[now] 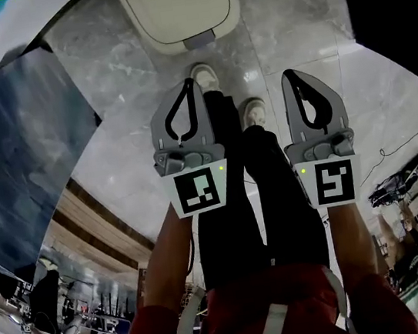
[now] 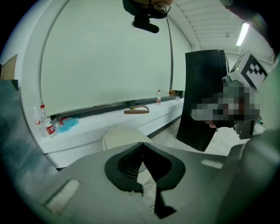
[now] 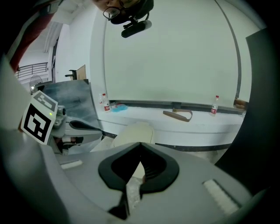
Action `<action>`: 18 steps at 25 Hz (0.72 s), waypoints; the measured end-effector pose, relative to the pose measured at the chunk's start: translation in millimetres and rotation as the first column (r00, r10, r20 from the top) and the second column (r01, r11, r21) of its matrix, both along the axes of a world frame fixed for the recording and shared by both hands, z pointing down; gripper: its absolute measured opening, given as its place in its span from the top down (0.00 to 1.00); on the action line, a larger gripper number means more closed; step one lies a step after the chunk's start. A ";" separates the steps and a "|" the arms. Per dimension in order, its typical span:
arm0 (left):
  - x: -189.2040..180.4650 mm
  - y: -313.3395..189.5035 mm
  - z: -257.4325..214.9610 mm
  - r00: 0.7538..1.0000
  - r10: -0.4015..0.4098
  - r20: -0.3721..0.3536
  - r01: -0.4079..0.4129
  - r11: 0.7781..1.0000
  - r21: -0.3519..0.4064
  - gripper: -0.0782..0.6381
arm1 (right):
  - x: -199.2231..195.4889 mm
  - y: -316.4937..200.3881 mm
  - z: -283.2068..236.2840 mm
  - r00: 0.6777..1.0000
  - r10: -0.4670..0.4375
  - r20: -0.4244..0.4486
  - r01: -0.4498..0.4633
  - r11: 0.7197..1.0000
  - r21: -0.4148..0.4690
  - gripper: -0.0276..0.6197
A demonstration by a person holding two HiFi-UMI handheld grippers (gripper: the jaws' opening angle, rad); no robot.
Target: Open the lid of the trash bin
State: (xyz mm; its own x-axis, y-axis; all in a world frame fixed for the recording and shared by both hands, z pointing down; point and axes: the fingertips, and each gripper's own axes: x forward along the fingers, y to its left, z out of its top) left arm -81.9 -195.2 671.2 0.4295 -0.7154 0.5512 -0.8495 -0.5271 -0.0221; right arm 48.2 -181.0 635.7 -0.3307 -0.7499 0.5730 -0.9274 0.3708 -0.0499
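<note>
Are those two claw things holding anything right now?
Nothing. The left gripper and right gripper are both shut and empty, apart from the trash bin ahead.

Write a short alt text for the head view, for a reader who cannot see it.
Seen from above, a person holds the left gripper and the right gripper, both shut and empty, over a grey marble floor. Ahead of the person's shoes stands a closed cream trash bin.
</note>
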 end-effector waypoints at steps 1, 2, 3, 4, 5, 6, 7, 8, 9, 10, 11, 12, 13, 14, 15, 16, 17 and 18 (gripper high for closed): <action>0.7 0.2 4.4 1.000 0.003 0.001 -0.003 1.000 -0.002 0.88 | -0.9 -0.5 3.3 1.000 0.000 0.001 0.000 1.000 -0.001 0.96; 1.2 0.6 8.1 1.000 0.006 0.002 -0.006 1.000 -0.006 0.88 | -1.9 -0.7 5.5 1.000 -0.002 0.001 0.002 1.000 -0.001 0.96; 1.7 1.3 11.2 1.000 0.011 0.004 -0.011 1.000 -0.011 0.88 | -3.1 -0.5 7.3 1.000 -0.004 0.001 0.004 1.000 -0.002 0.96; 1.9 2.1 13.8 1.000 0.015 0.006 -0.014 1.000 -0.016 0.88 | -4.2 0.3 8.6 1.000 -0.006 0.000 0.006 1.000 -0.005 0.96; 2.1 2.7 16.3 1.000 0.018 0.008 -0.018 1.000 -0.021 0.88 | -5.3 1.0 9.6 1.000 -0.008 -0.002 0.008 1.000 -0.007 0.96; 2.3 3.1 18.9 1.000 0.022 0.012 -0.022 0.999 -0.024 0.88 | -6.4 1.6 10.4 1.000 -0.010 -0.003 0.010 1.000 -0.008 0.96; 2.4 3.4 22.2 0.999 0.027 0.019 -0.026 0.999 -0.030 0.88 | -7.1 2.3 11.5 1.000 -0.011 -0.003 0.011 1.000 -0.011 0.96; 2.4 3.7 26.0 0.999 0.032 0.028 -0.031 0.999 -0.038 0.88 | -7.6 3.0 12.7 1.000 -0.009 -0.002 0.009 1.000 -0.015 0.96; 2.3 3.9 30.1 0.998 0.038 0.040 -0.036 0.998 -0.047 0.88 | -8.0 3.9 13.8 1.000 -0.006 -0.002 0.006 1.000 -0.020 0.96; 2.5 3.9 34.0 0.998 0.045 0.052 -0.042 0.998 -0.056 0.88 | -8.3 4.8 14.8 1.000 -0.004 -0.002 0.004 1.000 -0.025 0.96; 3.3 3.5 37.7 0.997 0.053 0.063 -0.049 0.997 -0.062 0.88 | -8.2 5.6 15.7 1.000 -0.003 -0.004 0.003 1.000 -0.029 0.96; 4.8 2.9 41.3 0.995 0.064 0.073 -0.059 0.996 -0.068 0.86 | -7.7 6.4 16.5 1.000 -0.002 -0.006 0.002 0.999 -0.033 0.96; 6.8 2.6 45.2 0.994 0.077 0.081 -0.071 0.995 -0.075 0.84 | -7.2 6.9 17.4 1.000 -0.001 -0.008 0.001 0.999 -0.036 0.96; 9.2 2.7 49.9 0.992 0.089 0.087 -0.082 0.993 -0.083 0.82 | -6.7 7.2 18.2 1.000 -0.001 -0.010 0.001 0.999 -0.039 0.96; 11.6 3.2 55.2 0.990 0.103 0.093 -0.094 0.991 -0.094 0.80 | -6.3 7.1 18.9 1.000 -0.001 -0.011 0.001 0.999 -0.039 0.96; 14.0 3.8 60.9 0.987 0.120 0.102 -0.109 0.988 -0.106 0.78 | -6.1 6.8 19.6 1.000 -0.001 -0.012 0.000 0.999 -0.040 0.96; 16.4 4.3 66.7 0.982 0.145 0.118 -0.131 0.984 -0.119 0.75 | -5.8 6.7 20.3 1.000 0.001 -0.013 -0.001 0.999 -0.041 0.96; 19.2 4.9 72.7 0.974 0.179 0.140 -0.161 0.978 -0.132 0.74 | -5.5 6.6 21.1 1.000 0.003 -0.014 -0.004 0.999 -0.045 0.96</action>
State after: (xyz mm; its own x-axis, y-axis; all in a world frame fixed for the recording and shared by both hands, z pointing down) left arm -62.7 -190.2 743.9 0.4447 -0.5646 0.6954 -0.7390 -0.6699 -0.0714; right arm 42.7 -174.4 656.7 -0.3201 -0.7244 0.6106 -0.9293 0.3655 -0.0537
